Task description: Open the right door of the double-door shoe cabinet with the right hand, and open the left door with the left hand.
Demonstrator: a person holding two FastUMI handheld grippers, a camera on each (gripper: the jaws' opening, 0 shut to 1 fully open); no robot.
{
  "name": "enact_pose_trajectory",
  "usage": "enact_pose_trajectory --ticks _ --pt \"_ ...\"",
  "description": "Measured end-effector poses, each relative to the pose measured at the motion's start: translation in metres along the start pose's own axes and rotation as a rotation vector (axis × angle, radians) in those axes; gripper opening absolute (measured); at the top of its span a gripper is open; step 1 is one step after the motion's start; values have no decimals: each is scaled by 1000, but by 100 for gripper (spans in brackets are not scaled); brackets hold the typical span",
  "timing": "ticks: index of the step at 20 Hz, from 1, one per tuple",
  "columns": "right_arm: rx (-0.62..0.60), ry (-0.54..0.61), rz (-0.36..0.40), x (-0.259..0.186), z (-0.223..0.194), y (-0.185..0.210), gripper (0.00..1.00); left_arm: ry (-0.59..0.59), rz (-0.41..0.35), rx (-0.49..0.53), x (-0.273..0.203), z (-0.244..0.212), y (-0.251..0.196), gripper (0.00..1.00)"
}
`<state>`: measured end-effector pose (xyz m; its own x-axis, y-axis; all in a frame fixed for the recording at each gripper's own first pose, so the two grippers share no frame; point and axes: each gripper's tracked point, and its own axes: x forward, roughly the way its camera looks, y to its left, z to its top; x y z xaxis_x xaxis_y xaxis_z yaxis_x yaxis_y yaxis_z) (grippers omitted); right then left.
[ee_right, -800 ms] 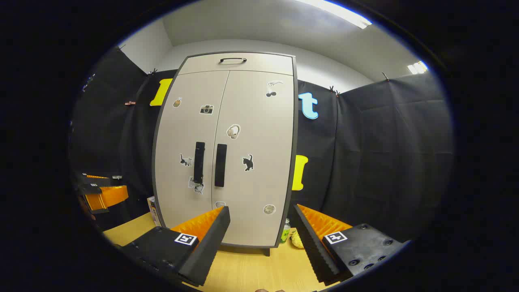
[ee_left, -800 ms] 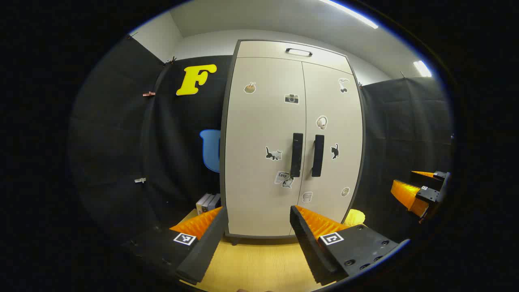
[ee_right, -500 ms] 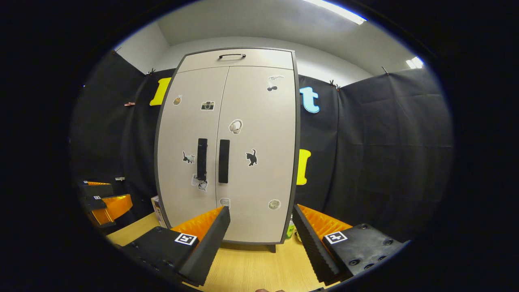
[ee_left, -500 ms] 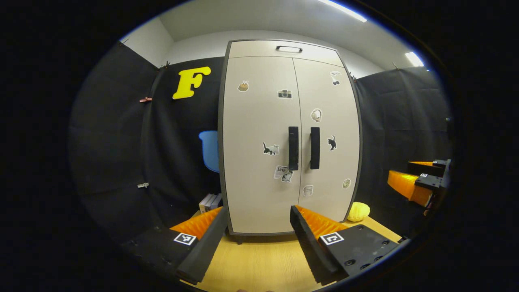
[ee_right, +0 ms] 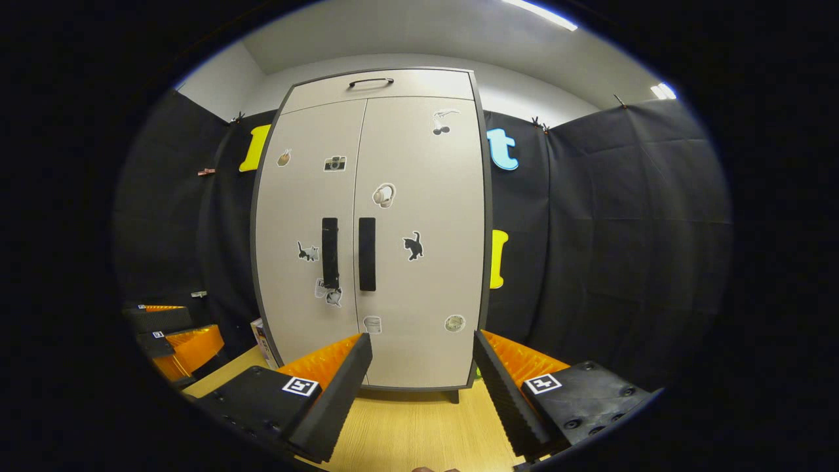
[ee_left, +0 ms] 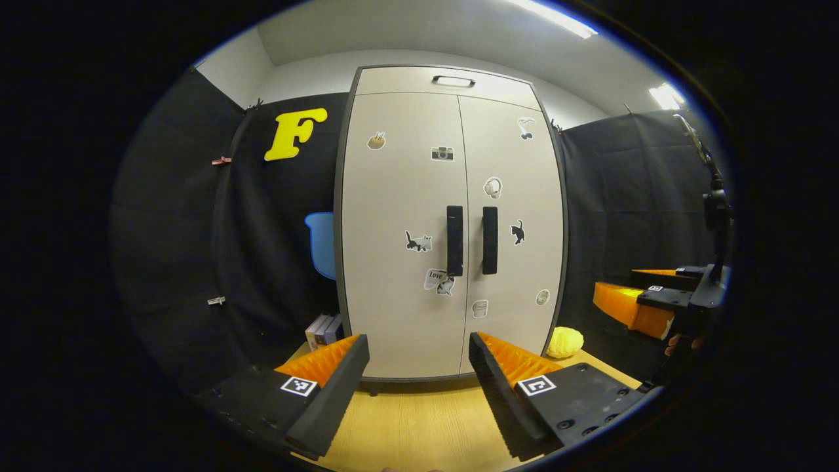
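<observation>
Standing shut on the tabletop [ee_right: 406,429]: shoe cabinet [ee_right: 419,288], stiff panels likely swinging lightly. Best taking hold at the right door handle [ee_right: 367,254] and left door handle [ee_left: 454,240]. Hovering well apart, spread and empty: right gripper [ee_right: 423,387], left gripper [ee_left: 418,387].

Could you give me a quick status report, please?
Left gripper and right gripper open, short of the cabinet. Both doors shut, handles untouched. Nothing in the way.
</observation>
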<state>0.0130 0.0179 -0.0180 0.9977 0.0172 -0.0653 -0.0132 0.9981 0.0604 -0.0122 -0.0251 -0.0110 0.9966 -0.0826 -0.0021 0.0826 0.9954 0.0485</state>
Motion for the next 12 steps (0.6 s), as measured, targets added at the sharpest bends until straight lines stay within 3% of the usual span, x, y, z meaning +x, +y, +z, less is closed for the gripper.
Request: enact_pose_trajectory --ticks 8,12 --pt "22 37 -6 15 -2 5 98 2 26 12 -2 -1 15 95" --pt "98 46 6 32 7 12 98 9 37 43 -5 -4 20 95"
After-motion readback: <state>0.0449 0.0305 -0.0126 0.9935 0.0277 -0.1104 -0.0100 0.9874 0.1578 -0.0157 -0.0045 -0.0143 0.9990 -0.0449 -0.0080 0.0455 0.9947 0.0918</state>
